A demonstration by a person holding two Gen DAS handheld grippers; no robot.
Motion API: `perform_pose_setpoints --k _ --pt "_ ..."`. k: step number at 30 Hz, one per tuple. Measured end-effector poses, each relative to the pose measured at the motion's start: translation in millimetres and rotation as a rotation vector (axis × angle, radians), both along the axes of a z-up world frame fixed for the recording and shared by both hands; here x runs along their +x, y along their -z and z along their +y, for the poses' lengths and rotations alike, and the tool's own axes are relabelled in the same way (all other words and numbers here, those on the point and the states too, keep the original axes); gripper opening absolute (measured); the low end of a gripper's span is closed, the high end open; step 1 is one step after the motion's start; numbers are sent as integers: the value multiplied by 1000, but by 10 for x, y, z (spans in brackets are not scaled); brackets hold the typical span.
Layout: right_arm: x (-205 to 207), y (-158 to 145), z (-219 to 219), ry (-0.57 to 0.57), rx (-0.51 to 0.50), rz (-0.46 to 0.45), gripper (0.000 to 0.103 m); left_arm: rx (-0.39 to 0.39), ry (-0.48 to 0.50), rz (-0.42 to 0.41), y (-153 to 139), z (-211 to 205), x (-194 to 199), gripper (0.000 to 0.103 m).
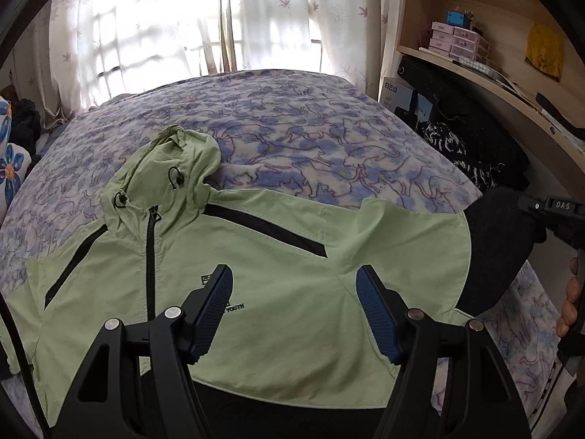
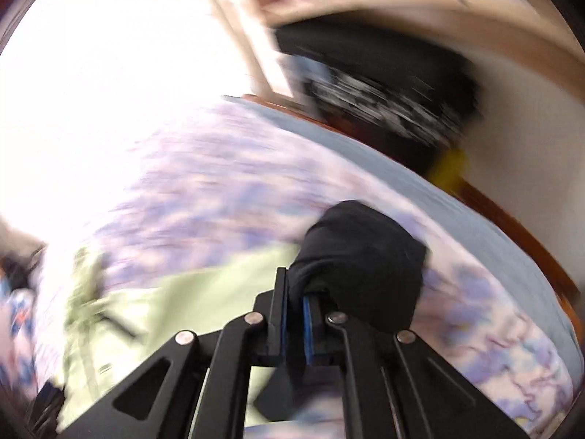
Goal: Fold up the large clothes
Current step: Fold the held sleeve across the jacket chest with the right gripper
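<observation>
A light green hooded jacket (image 1: 278, 263) lies front up on the bed, zipped, with its hood (image 1: 172, 168) toward the window. My left gripper (image 1: 294, 274) hovers open over the chest, near the small black logo, with nothing between its blue pads (image 1: 212, 311). The jacket's right sleeve ends in black fabric (image 1: 490, 252) at the bed's right side. In the blurred right wrist view, my right gripper (image 2: 294, 292) is shut on that bunched black sleeve end (image 2: 362, 252). The green body (image 2: 204, 292) lies to its left.
The bed's purple cat-print blanket (image 1: 299, 128) extends bare beyond the hood. Curtains (image 1: 175, 25) hang behind. A wooden shelf (image 1: 475, 55) with small boxes and dark bags (image 1: 453, 124) crowds the right side. A floral cushion (image 1: 11, 168) sits far left. A hand (image 1: 570, 303) holds the right tool.
</observation>
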State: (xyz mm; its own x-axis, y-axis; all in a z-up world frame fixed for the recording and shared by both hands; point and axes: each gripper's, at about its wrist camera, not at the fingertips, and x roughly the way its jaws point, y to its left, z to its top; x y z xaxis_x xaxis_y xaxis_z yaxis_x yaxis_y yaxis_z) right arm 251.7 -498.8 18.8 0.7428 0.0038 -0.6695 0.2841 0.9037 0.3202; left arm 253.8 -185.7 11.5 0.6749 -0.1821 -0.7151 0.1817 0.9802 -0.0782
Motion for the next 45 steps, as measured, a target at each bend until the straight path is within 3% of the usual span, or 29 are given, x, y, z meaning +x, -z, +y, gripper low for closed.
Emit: perform_pose_setpoints --k 4,7,11,15,18,23,29,36,45 --pt "26 -310 1066 -268 -33 -61 6 -13 -36 -27 -79 357 -146 69" --pt "-6 -239 1786 -422 -64 -40 6 -19 -73 -38 -92 658 -243 69" --pt "-93 263 2551 -534 -129 61 7 -7 -110 -27 -6 1032 -319 69" --pt "-162 974 2922 -589 -160 259 9 13 -128 15 189 1295 -360 69" --pt "-152 1295 2978 -599 -219 308 19 15 -128 45 301 1402 -378 69" --pt "-407 1246 2932 -616 -254 256 55 4 -115 66 417 1413 -410 69" --pt "-564 1065 2757 -585 -172 208 56 -1 -79 74 438 1277 -429 69" --pt "-846 935 2406 -451 -87 145 56 -9 -32 103 522 1091 -422 69" --pt "-1015 1006 2068 -364 -37 167 56 -47 93 198 852 607 -432 69"
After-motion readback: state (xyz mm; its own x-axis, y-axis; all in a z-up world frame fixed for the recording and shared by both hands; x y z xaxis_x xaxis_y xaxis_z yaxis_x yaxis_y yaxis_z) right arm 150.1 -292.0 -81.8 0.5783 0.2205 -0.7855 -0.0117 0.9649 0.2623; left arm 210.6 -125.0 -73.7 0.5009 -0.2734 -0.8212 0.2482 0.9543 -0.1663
